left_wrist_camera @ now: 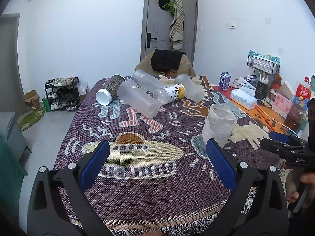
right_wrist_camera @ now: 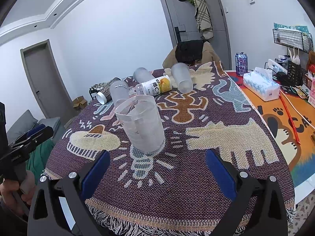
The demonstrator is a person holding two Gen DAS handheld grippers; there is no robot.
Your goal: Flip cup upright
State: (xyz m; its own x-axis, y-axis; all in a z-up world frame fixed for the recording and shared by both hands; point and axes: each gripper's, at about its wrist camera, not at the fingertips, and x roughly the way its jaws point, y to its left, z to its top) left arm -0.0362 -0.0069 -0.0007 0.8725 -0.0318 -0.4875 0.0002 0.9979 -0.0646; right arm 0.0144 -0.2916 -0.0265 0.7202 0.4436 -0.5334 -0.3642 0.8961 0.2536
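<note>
Right claw gapes empty before the upright cup, near the cloth's fringed edge.

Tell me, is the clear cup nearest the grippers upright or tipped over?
Upright. The clear cup stands on its base on the blanket with its open rim up, while other cups behind lie on their sides. Neither gripper touches it.

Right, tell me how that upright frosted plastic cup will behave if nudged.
The upright frosted plastic cup looks thin-walled and empty, so probably light. It is tall over a narrower base on soft woven cloth, so it may tip rather than slide.
</note>
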